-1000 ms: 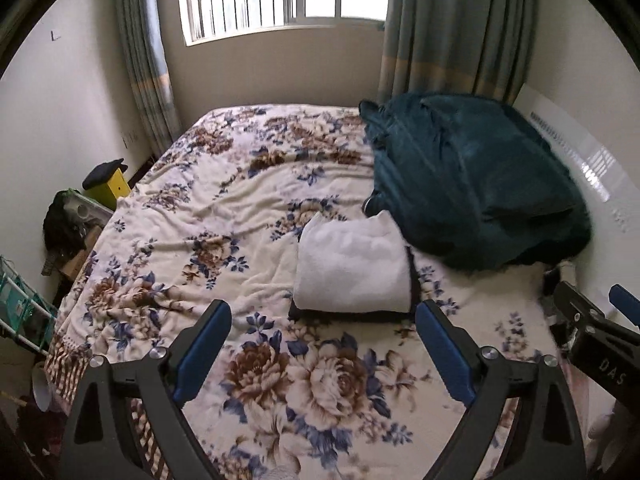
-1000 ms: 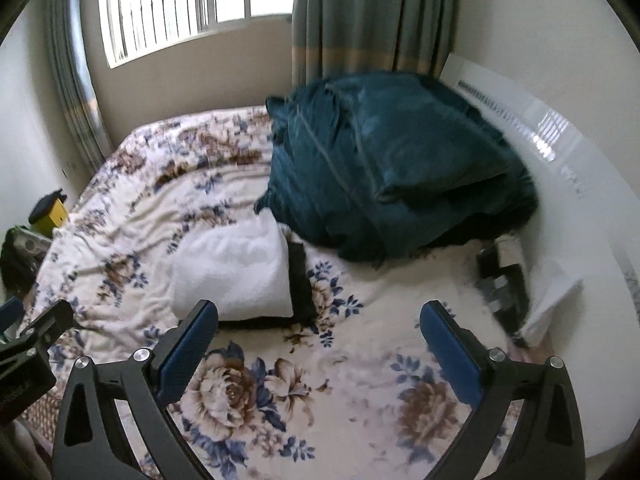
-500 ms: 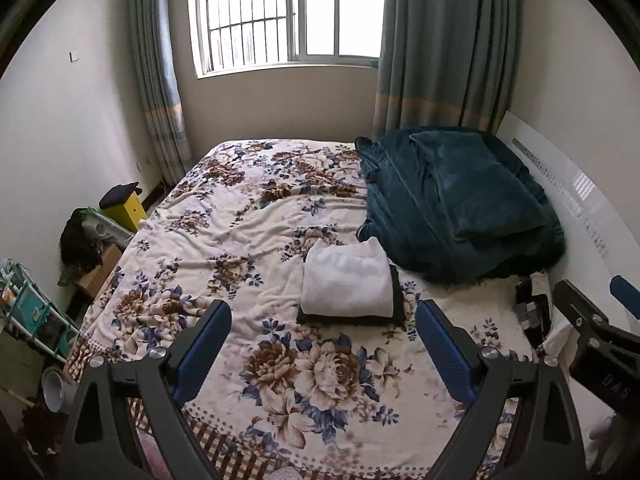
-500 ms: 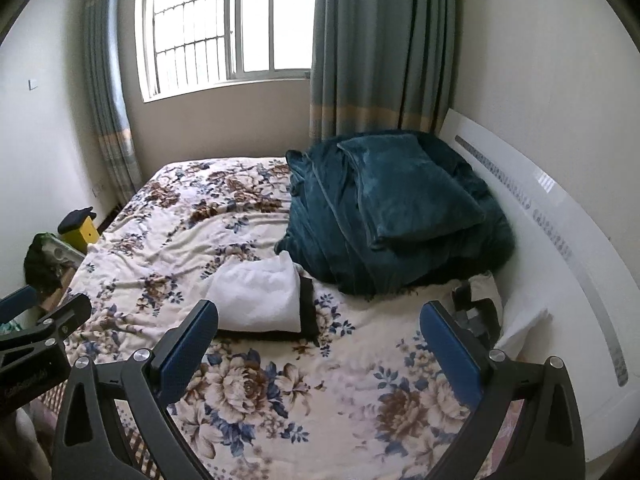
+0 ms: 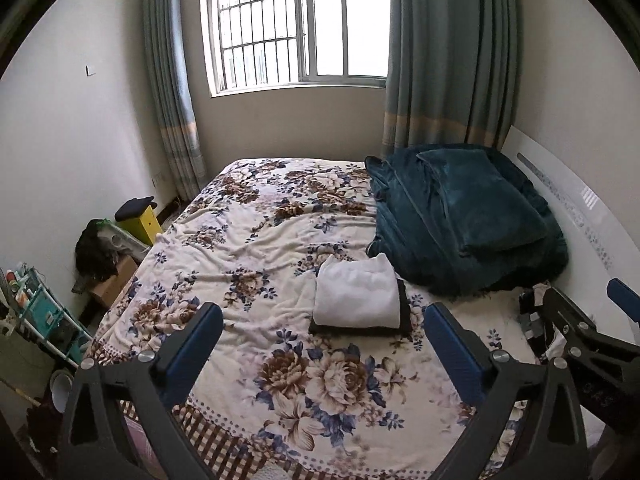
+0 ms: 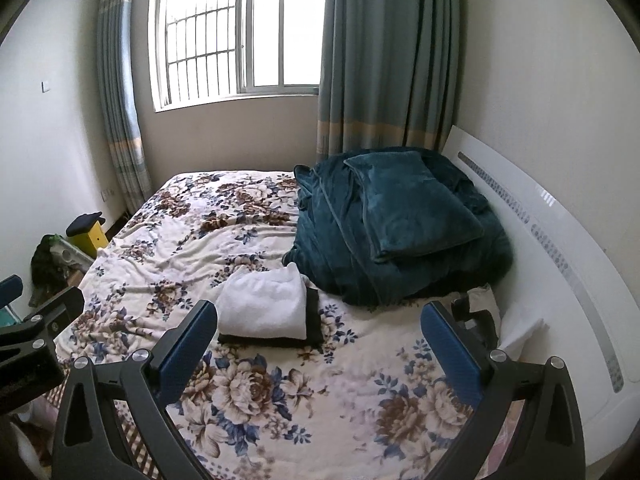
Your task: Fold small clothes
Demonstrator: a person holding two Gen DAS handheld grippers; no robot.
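With the white folded garment [image 5: 357, 294] stacked on the dark one [image 5: 404, 312], keep both tools, left [image 5: 323, 344] and right [image 6: 319, 340], spread wide and clear of the bed [image 5: 248, 248].

Daylight through a barred window [image 5: 300, 28], teal curtains [image 5: 448, 52], floral-covered bed [image 5: 256, 248].

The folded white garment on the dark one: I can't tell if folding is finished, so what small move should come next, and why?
Probably keep both hand-held grippers back and look for another piece. The white garment lies folded flat atop the dark folded garment on the floral bedspread. The left hand-held gripper and the right hand-held gripper are open, empty and clear of the stack.
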